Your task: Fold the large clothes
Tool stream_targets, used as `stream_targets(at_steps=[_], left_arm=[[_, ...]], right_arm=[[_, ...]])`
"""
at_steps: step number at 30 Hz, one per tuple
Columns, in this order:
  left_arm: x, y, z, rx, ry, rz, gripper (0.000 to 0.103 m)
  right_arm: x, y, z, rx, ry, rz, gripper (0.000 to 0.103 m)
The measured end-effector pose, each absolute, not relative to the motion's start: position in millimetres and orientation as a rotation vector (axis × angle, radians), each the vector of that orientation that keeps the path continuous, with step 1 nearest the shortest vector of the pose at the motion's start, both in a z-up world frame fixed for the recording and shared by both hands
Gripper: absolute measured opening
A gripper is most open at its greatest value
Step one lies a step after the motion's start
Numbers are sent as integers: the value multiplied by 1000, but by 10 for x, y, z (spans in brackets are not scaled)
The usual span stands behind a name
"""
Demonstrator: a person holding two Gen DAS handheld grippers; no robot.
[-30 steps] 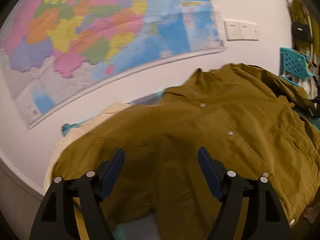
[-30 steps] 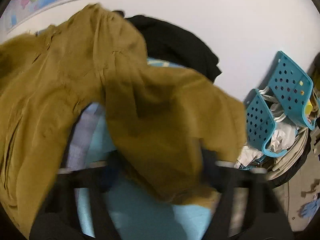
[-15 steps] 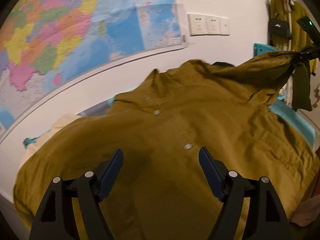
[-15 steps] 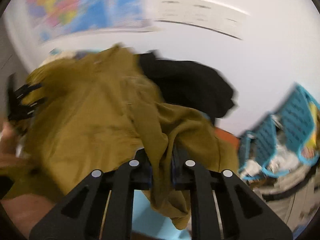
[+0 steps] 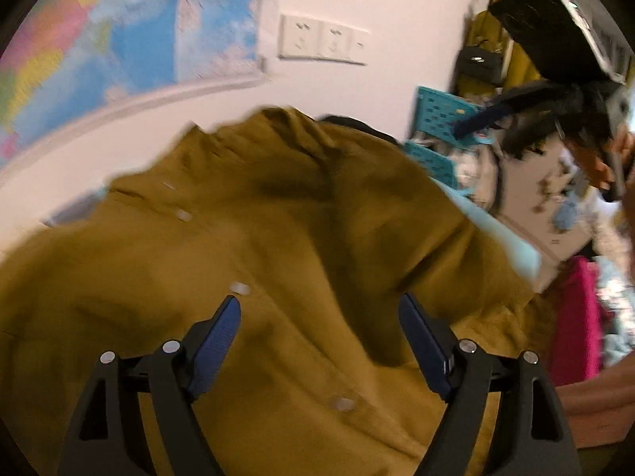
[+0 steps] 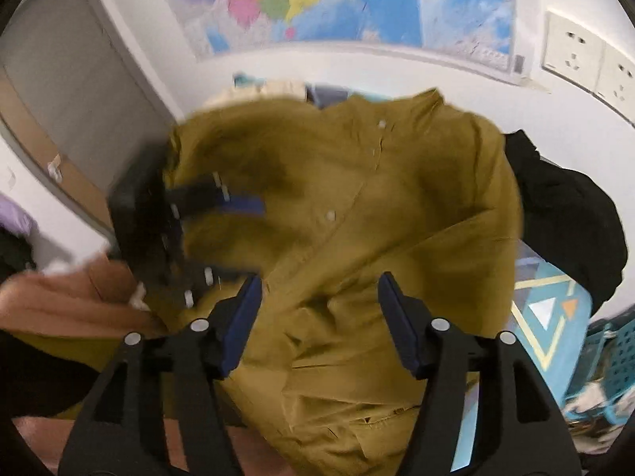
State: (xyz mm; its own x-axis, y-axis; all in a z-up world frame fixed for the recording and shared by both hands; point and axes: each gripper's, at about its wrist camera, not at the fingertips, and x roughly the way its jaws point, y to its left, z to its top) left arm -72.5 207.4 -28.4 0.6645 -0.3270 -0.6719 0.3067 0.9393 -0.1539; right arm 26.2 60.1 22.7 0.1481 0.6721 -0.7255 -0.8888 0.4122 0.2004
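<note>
Overflowing with pale laundry, teal baskets (image 5: 436,115) beside mustard shirt (image 5: 278,238).

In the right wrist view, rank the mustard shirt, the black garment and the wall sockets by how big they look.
1. mustard shirt, fills most of the frame, though nearest the camera.
2. black garment.
3. wall sockets, smallest, though farther away and partly cut off.

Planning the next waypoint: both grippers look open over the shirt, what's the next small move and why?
Probably lower the right gripper onto the sleeve folded across the shirt and smooth it. Both grippers are open, holding nothing, and the sleeve looks bunched.
</note>
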Motion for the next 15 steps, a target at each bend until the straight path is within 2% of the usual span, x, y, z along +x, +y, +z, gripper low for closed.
stream_targets(at_steps=[4,11,12,14,15], left_arm=[[-641,1911,-476,-53,834,-419,79],[-519,1615,-734,-32,935,-470,79],[-520,1587,-742,-25,939,-474,79],[-520,1549,-752,-19,949,-475,79],[-519,1538,-759,-16,954,-469,79]], right_arm=[[546,483,271,-294,745,955,79],[1395,634,-503,-240,917,749,81],[1526,638,-651,-204,968,764,76],[1693,587,-768,-134,1003,835,25],[1724,525,-754,-114,983,839,17]])
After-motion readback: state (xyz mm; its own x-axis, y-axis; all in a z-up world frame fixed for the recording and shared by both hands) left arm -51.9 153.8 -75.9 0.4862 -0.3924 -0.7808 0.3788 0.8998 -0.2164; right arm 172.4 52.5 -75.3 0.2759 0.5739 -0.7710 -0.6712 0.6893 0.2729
